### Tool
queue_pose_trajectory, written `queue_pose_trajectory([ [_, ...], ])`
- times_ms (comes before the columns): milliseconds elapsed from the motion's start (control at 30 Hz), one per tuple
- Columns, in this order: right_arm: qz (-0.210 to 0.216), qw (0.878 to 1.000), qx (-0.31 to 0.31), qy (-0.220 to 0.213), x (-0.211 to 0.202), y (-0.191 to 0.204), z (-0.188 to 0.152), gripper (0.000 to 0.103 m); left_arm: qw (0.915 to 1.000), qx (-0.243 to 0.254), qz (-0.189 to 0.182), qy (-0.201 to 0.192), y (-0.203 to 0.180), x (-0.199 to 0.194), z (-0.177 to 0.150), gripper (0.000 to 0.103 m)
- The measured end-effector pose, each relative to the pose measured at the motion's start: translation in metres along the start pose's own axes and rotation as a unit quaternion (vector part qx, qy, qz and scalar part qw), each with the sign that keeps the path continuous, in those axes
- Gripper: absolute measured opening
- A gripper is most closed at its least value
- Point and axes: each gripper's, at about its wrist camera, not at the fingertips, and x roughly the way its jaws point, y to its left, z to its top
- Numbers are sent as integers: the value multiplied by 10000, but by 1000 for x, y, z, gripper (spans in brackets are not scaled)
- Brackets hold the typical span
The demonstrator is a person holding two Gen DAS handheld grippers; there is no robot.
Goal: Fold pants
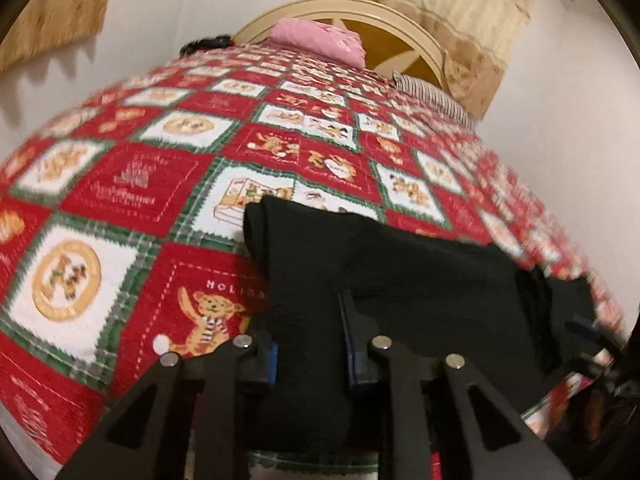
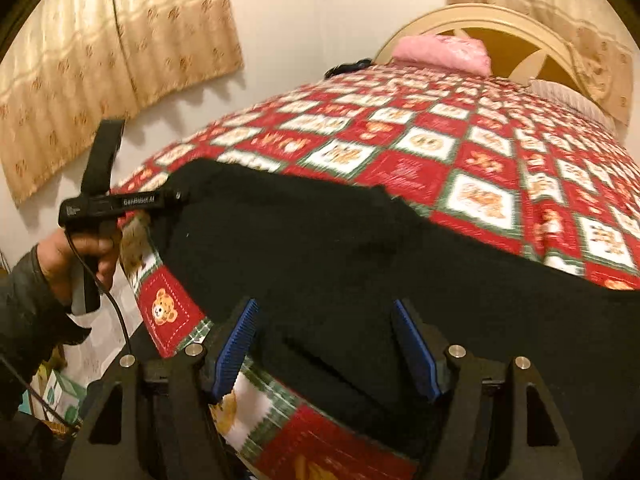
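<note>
Black pants [image 1: 400, 280] lie across the near edge of a bed with a red teddy-bear quilt [image 1: 160, 184]. In the left wrist view my left gripper [image 1: 310, 340] has its blue-padded jaws apart with a bunch of the black fabric between them. In the right wrist view the pants [image 2: 320, 248] spread wide over the quilt [image 2: 480, 168]. My right gripper [image 2: 328, 344] is open, its blue pads [image 2: 236, 344] on either side of the pants' near edge. The left gripper body [image 2: 120, 204], held in a hand, sits at the pants' left end.
A pink folded cloth [image 1: 320, 40] and a dark item [image 1: 208, 44] lie at the bed's far end by a cream headboard [image 1: 400, 24]. A striped pillow [image 1: 432, 96] is at the far right. Beige curtains [image 2: 100, 60] hang on the wall. Boxes [image 2: 60, 396] stand on the floor at left.
</note>
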Motion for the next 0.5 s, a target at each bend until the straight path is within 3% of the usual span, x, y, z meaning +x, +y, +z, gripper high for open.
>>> queue_pose_trajectory([
  [100,50,9997,33,-224,-20,-4,-1,71,9981,-457,-409,-103,7,-9,1,22],
  [233,-19,9991,95,-404,-37,-14,-3,71,9943,-634,-769,-368,-4,-31,6,22],
  [433,-191,9975,294,-615,-64,-40,-11,71,9935,148,-854,-734,-80,-71,25,22],
  [500,-250,9960,453,-730,-79,-54,-15,71,9905,365,-1073,-777,-110,-79,29,22],
])
